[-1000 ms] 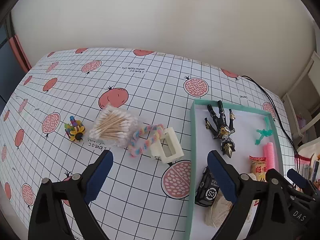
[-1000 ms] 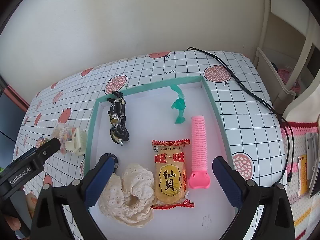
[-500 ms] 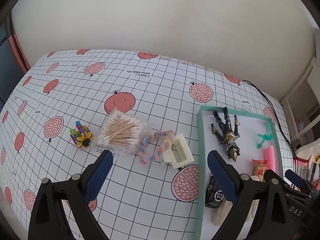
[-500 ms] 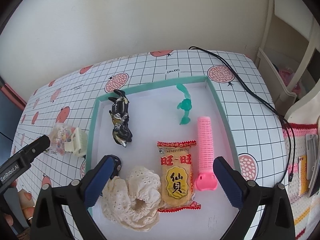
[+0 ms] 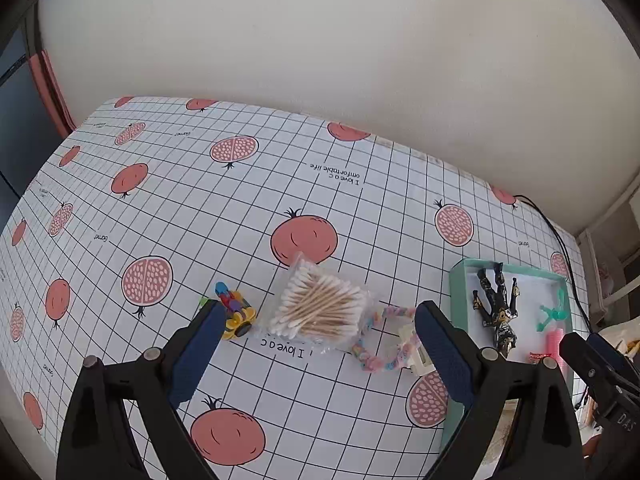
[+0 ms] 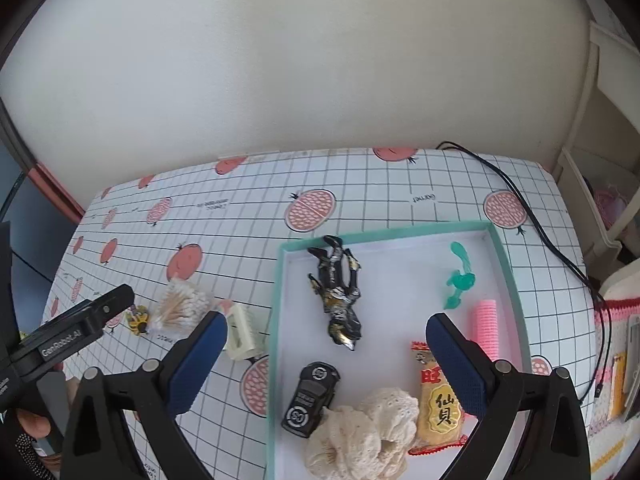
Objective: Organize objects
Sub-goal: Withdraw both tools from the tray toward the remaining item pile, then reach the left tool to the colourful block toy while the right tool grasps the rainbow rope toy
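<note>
Left wrist view: left gripper spread wide, empty, hovering over the pack of cotton swabs that lies on the desk toward its near edge. Just left of the pack, a small colourful toy; touching its right side, a pastel braided band, then a cream clip by the tray.

Right wrist view: right gripper also spread, empty, over the tray, which already holds a figure, toy car, scrunchie, snack packet, pink roller and green piece.

Likely step: pick up the swabs. Advice: centre the fingers across the pack's short sides, come straight down, and keep clear of the toy and band. The film is slippery and soft, so close firmly on the bundle, not on loose wrap.
</note>
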Tool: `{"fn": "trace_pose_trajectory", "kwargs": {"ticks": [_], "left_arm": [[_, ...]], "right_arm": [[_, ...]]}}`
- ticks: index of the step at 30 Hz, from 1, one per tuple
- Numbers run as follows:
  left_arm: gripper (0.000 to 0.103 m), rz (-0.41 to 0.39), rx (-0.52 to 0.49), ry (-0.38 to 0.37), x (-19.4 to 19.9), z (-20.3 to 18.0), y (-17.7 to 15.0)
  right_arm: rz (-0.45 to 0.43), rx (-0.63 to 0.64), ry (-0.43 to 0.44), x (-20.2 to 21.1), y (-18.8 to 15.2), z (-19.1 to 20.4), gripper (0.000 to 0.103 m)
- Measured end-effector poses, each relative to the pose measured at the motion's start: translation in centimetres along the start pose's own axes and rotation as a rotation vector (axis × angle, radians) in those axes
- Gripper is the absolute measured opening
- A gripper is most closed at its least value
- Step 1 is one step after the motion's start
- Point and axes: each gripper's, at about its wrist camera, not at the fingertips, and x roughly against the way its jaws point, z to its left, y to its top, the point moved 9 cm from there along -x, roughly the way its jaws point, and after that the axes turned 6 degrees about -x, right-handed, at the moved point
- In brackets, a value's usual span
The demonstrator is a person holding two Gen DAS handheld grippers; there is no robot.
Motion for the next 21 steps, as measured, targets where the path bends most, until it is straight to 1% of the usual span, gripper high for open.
{"fn": "trace_pose_trajectory", "kwargs": {"ticks": [2,5,8,10,12,15,19,21], "left_arm": [[0.096,-0.007,-0.009,0.016,0.3,0.9,-0.2],[0.096,0.007,0.01,0.017,0.0,2.6,-0.6],[0.096,0.006,0.027,0.035,0.0,4.5,-0.6],[0.096,0.0,0.043,0.043,-0.2,5.7,-0.4],[0.096,-0.004,0.062,0.036,-0.6,6.6,-0.5],[0.096,0.018,0.091,0.039,-1.9,7.8,-0.9],[0.096,0.037,0.102,0.02,-3.4,8.1,-1.4],[0.096,0.038,0.108,0.018,-4.0,8.2,-1.5]], "right_arm": [[-0.023,0.036,0.017,0.6,-0.1,1.4,0.101],[-0.017,0.052,0.004,0.6,-0.6,2.5,0.101],[-0.009,0.05,0.02,-0.1,-0.6,3.6,0.101],[-0.003,0.055,0.028,-0.8,-0.6,4.3,0.101],[0.006,0.06,0.035,-1.7,-0.8,5.1,0.101],[0.027,0.069,0.047,-3.4,-1.2,6.5,0.101],[0.054,0.089,0.061,-5.4,-2.0,8.3,0.101],[0.065,0.1,0.063,-6.3,-2.4,9.0,0.095]]}}
